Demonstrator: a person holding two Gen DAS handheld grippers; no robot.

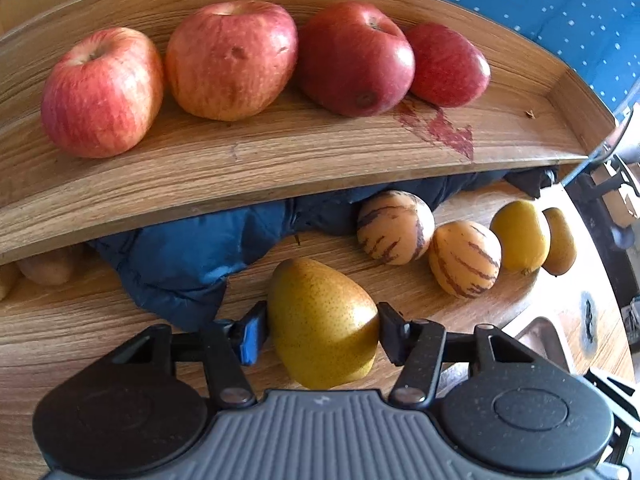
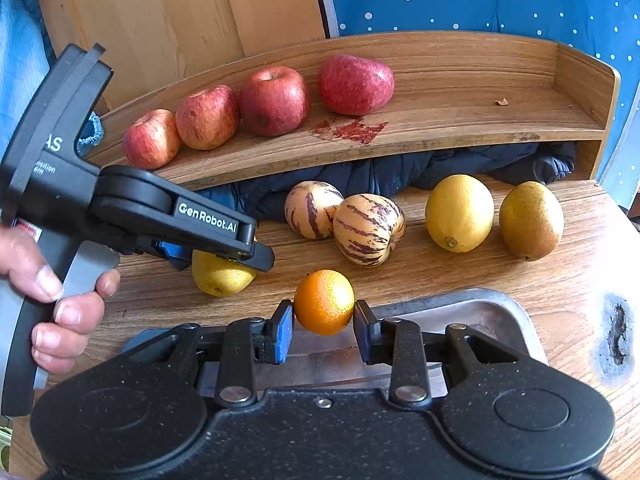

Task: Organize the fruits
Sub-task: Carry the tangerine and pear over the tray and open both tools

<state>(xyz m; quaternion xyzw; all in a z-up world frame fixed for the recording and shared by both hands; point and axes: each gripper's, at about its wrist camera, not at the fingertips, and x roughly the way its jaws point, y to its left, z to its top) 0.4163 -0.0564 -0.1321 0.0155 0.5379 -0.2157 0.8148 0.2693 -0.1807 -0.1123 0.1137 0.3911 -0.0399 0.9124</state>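
Clamped between the two pads of the left gripper [image 1: 322,330] is a yellow-green pear [image 1: 320,320], its narrow end pointing away from the camera; the blue-faced left finger [image 1: 251,336] and the black right finger press against its sides. In the right wrist view the same pear [image 2: 218,276] sits low over the wooden table [image 2: 560,288], under the gripper's black arm, and a hand [image 2: 52,300] wraps the grey handle at the left edge.

The right gripper [image 2: 323,326] is closed on a small orange citrus fruit [image 2: 324,300], one pad touching each side. Just behind and below that fruit lies a metal tray [image 2: 480,308], its rim at the table's near edge.

Further out on the table, two striped cream-and-purple melons [image 2: 312,210] [image 2: 368,228] touch each other. To their right stand a yellow lemon [image 2: 459,212] and a second pear [image 2: 530,220], near each other but apart. A dark blue cloth [image 2: 440,172] is bunched behind the fruit, tucked under the raised wooden shelf [image 2: 480,80].

On that shelf four red apples [image 2: 151,138] [image 2: 207,117] [image 2: 274,100] [image 2: 356,84] stand in a row along its left half, the first three touching. A red stain [image 2: 352,130] marks the shelf board just in front of the rightmost apple. A dark burn mark [image 2: 618,332] shows on the table at the right.
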